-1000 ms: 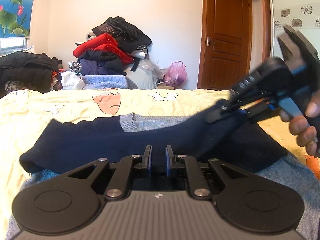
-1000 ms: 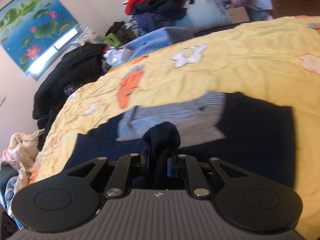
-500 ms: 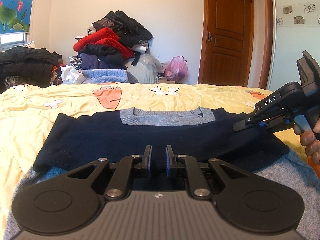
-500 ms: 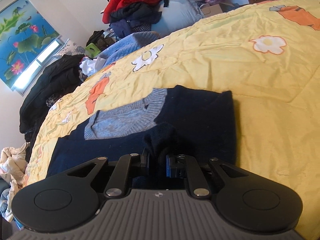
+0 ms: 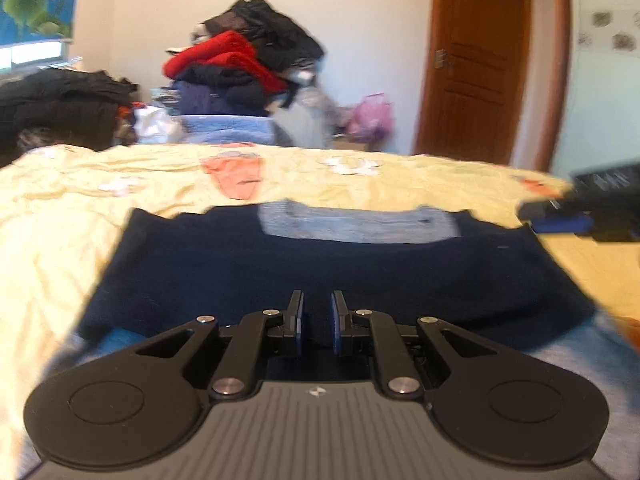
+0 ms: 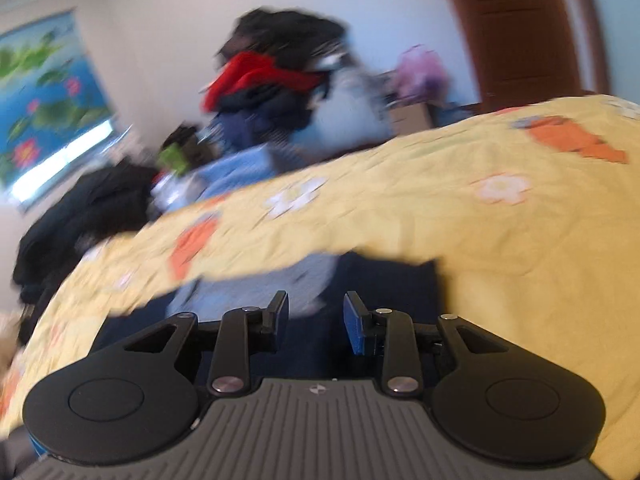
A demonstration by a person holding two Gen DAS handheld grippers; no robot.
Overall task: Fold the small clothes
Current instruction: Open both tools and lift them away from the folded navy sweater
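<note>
Yellow bedspread (image 5: 120,184) with orange and white printed figures covers the bed that carries the work. On it lies a dark navy sweater (image 5: 320,268) with a grey-blue collar panel, folded into a wide flat band near the bed's near edge, its collar side toward the far edge. Left gripper (image 5: 317,322) sits low at the sweater's near hem, its fingers almost closed with only a narrow gap; whether they pinch the fabric cannot be told. Right gripper (image 6: 316,320) is over the sweater's right end, its jaws opening, with nothing pressed between the blue pads; in the left wrist view it appears blurred at the bed's right edge (image 5: 580,208). Beyond the far edge stand a heap of red, black and navy clothes (image 5: 244,68), a pink bag (image 5: 370,118) and a brown wooden door (image 5: 484,60).
</note>
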